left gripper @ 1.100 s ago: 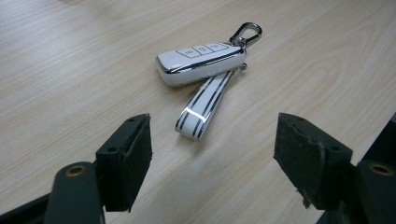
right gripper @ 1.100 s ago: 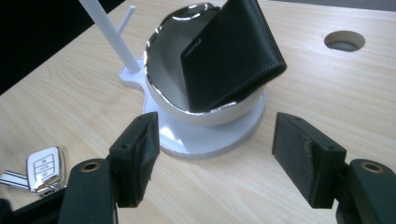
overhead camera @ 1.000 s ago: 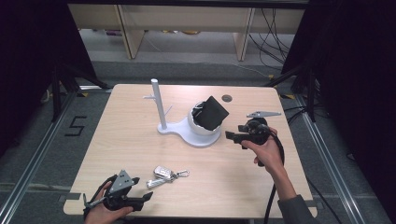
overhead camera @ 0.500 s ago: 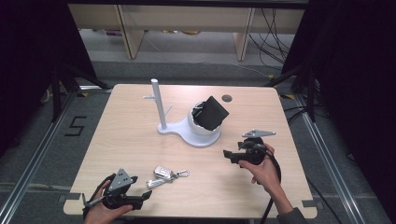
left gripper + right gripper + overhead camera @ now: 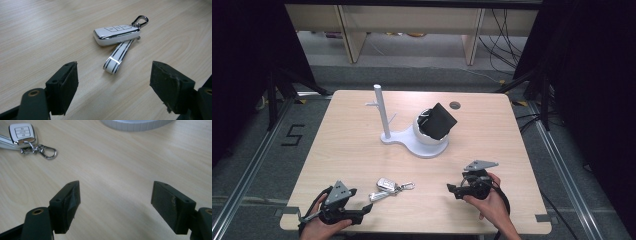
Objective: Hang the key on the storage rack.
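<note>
A white key fob (image 5: 386, 185) with a striped strap and a metal clip lies flat on the table near the front. In the left gripper view the key fob (image 5: 116, 35) rests just ahead of my left gripper (image 5: 114, 68). Its jaws have just been opening and stand wide apart, touching nothing. My left gripper (image 5: 364, 211) sits low at the front left corner. My right gripper (image 5: 453, 190) is at the front right and points left toward the fob. My right gripper (image 5: 116, 186) has also just been opening, with only bare wood between the jaws; the key fob (image 5: 22, 133) lies far left.
A white stand (image 5: 412, 142) with an upright post (image 5: 381, 107) and a bowl holding a black boxy object (image 5: 439, 121) occupies the table's middle. A round hole (image 5: 455, 105) lies behind it. The stand's base (image 5: 137, 123) edges the right gripper view.
My right gripper has moved from beside the bowl toward the table's front edge and lower. The left gripper and the key fob have stayed in place.
</note>
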Motion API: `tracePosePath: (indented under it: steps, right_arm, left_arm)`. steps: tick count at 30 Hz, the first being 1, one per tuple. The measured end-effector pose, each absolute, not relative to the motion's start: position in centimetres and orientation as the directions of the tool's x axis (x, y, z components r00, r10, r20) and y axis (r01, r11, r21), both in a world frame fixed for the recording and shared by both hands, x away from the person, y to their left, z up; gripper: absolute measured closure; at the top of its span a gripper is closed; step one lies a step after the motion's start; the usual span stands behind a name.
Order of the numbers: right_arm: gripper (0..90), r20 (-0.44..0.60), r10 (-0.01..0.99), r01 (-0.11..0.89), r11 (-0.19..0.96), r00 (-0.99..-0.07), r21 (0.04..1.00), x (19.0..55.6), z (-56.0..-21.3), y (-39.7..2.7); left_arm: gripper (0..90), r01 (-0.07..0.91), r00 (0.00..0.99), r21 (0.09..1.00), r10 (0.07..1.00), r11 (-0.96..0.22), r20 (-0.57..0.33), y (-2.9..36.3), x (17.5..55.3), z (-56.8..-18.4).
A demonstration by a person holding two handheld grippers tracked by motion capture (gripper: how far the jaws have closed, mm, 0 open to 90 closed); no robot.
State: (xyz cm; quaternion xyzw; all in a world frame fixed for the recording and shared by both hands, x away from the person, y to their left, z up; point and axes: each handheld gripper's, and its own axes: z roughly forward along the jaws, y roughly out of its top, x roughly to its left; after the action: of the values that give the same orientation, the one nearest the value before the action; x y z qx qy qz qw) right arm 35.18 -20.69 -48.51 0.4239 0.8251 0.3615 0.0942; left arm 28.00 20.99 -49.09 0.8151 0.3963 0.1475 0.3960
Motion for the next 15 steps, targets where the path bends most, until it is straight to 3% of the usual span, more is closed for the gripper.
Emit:
tracePosePath:
  steps: [15]
  right_arm:
    - [25.2,0.180,0.797,0.666,0.331,-0.577,0.669,33.5,-49.1,-22.7]
  left_arm:
    - [23.2,0.479,0.686,0.772,0.727,-0.418,-0.032,19.1,28.7,-48.2]
